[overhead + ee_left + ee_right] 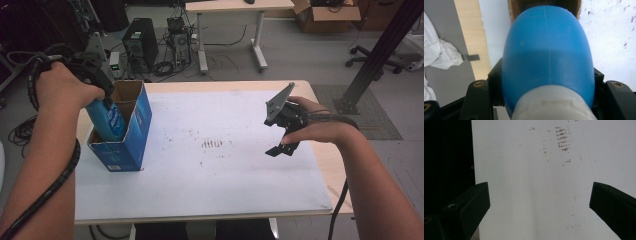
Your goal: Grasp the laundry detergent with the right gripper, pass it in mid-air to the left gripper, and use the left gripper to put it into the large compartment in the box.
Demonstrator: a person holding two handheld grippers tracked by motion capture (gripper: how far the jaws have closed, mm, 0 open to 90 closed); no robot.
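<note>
Left gripper [102, 97], fingers clamped on the blue bottle [107, 120] by its neck to lower it into the blue box [131, 135]; right gripper [282, 145] idle, fingers open above the surface [225, 190].

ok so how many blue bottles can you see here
1. The blue bottle is clamped in the left gripper, partly inside the open blue box at the table's left edge. More could be hidden inside the box.

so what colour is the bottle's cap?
White, on the blue bottle; the cap shows best in the left gripper view, between the left gripper jaws.
</note>
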